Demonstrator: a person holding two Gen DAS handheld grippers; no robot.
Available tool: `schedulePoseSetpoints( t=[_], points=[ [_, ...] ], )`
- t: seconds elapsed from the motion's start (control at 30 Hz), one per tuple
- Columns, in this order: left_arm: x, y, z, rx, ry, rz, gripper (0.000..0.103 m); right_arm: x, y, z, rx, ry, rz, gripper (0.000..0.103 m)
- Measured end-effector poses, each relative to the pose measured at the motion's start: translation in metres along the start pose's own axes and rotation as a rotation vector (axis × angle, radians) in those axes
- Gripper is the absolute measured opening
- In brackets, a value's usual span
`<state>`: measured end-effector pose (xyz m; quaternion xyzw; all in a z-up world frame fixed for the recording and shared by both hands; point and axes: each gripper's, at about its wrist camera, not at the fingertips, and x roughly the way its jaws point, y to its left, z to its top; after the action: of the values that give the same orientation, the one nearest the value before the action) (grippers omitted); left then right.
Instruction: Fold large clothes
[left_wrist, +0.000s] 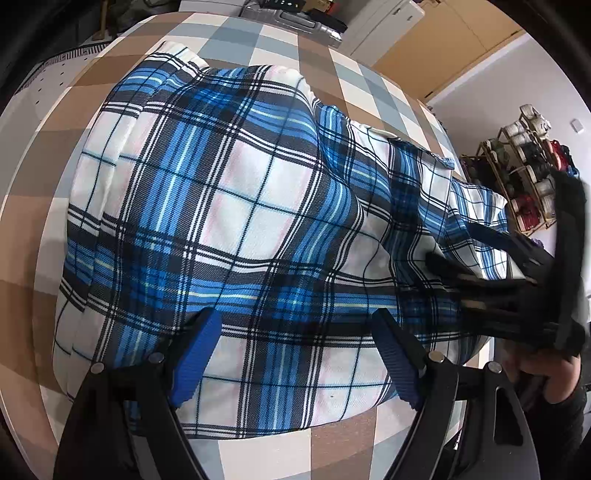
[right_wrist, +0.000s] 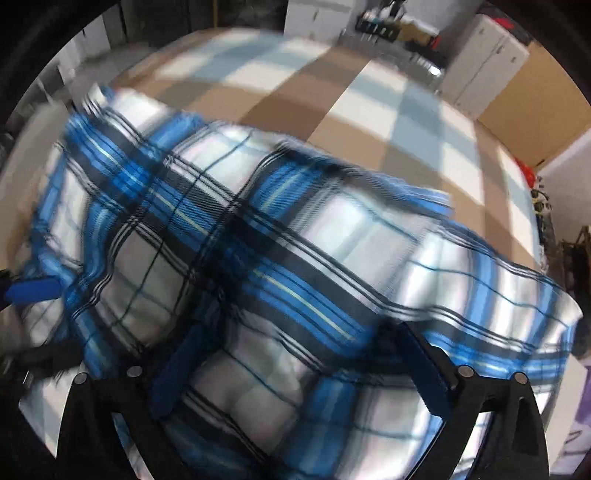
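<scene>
Left wrist view: left gripper (left_wrist: 295, 354) jaws apart over plaid garment (left_wrist: 221, 206) | right gripper (right_wrist: 295, 369) jaws apart too | garment spread on checkered counter (left_wrist: 44, 206) | soft, light, limp; pinch a hemmed edge.

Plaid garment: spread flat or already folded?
Partly folded. The plaid garment lies in overlapping layers with stacked edges at its left and a raised fold ridge across it, on the checkered cloth. Fold count: cannot tell.

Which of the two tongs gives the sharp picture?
The left tongs: their view shows the blue-and-white plaid garment crisply, whereas the right tongs' view is smeared by motion blur.
</scene>
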<state>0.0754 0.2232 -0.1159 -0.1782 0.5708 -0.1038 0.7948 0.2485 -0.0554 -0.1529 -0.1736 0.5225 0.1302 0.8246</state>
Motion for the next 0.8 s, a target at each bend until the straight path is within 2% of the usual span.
schedulePoseSetpoints(
  t=[0.13, 0.2, 0.3, 0.4, 0.43, 0.5, 0.6, 0.63, 0.73, 0.8],
  points=[
    [0.002, -0.004, -0.006, 0.019, -0.004, 0.011, 0.08, -0.051, -0.041, -0.051, 0.102, -0.085, 0.048, 0.102],
    [0.006, -0.007, -0.005, 0.023, -0.004, 0.026, 0.08, -0.058, -0.056, -0.073, 0.122, -0.095, 0.071, 0.102],
    [0.021, -0.022, -0.002, 0.032, -0.013, 0.039, 0.08, -0.05, -0.057, -0.098, 0.117, -0.05, 0.003, 0.103],
    [0.023, -0.025, -0.006, 0.049, -0.024, 0.054, 0.08, -0.018, -0.059, -0.107, 0.19, 0.034, 0.054, 0.103],
    [0.025, -0.025, -0.005, 0.056, -0.026, 0.058, 0.08, -0.013, -0.06, -0.105, 0.194, 0.041, 0.058, 0.103],
    [0.028, -0.028, -0.006, 0.073, -0.034, 0.063, 0.08, -0.008, -0.06, -0.106, 0.211, -0.005, 0.069, 0.103],
    [0.029, -0.03, -0.007, 0.095, -0.034, 0.072, 0.08, -0.011, -0.067, -0.101, 0.243, 0.03, 0.092, 0.103],
    [0.029, -0.03, -0.007, 0.094, -0.03, 0.079, 0.08, -0.018, -0.069, -0.098, 0.251, 0.012, 0.096, 0.102],
    [0.026, -0.032, -0.01, 0.082, -0.016, 0.066, 0.08, -0.058, -0.089, -0.093, 0.305, -0.115, 0.1, 0.102],
    [0.023, -0.033, -0.011, 0.082, -0.023, 0.053, 0.08, -0.067, -0.1, -0.094, 0.325, -0.108, 0.053, 0.103]
  ],
)
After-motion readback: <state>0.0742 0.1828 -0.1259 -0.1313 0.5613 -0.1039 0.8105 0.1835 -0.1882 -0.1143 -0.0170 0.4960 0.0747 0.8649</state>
